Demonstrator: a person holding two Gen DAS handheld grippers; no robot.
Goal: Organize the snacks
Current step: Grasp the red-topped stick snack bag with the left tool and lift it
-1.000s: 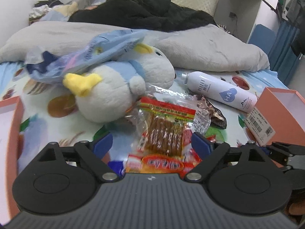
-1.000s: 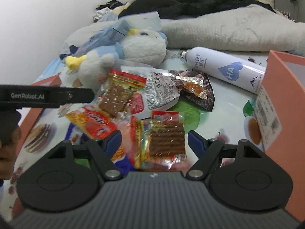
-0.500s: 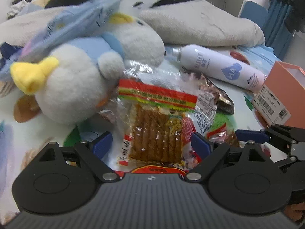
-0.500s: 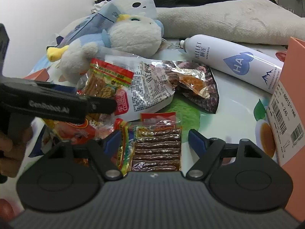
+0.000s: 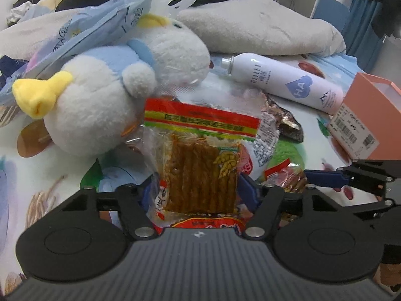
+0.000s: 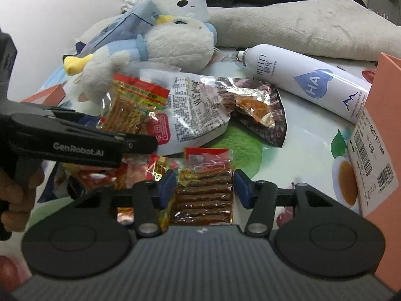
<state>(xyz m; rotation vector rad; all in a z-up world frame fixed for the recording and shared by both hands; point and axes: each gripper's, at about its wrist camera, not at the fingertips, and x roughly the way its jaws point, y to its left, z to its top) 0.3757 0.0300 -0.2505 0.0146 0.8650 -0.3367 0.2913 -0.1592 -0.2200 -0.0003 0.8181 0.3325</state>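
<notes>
- plush penguin (image 5: 105, 105) at left, lying on the printed bedsheet (image 5: 15, 175)
- left gripper (image 5: 195, 190): jaws just closed in, blue pads now pressing both sides of the red-topped stick snack pack (image 5: 200, 165), which stands tilted up in front of the plush
- right gripper (image 6: 204, 188): jaws also just closed, clamped on the dark stick snack pack (image 6: 204, 195), lying on the sheet
- white-and-foil snack bag (image 6: 200, 115) behind both packs
- white spray can (image 6: 305, 82) lying flat, then orange box (image 6: 386, 130) at far right

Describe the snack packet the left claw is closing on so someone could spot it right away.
Start at the big white plush bird. Just right of its belly, between the left claw's closing blue pads, is a clear snack packet of orange-brown sticks. Its red, yellow and green header strip sets it apart.
</notes>
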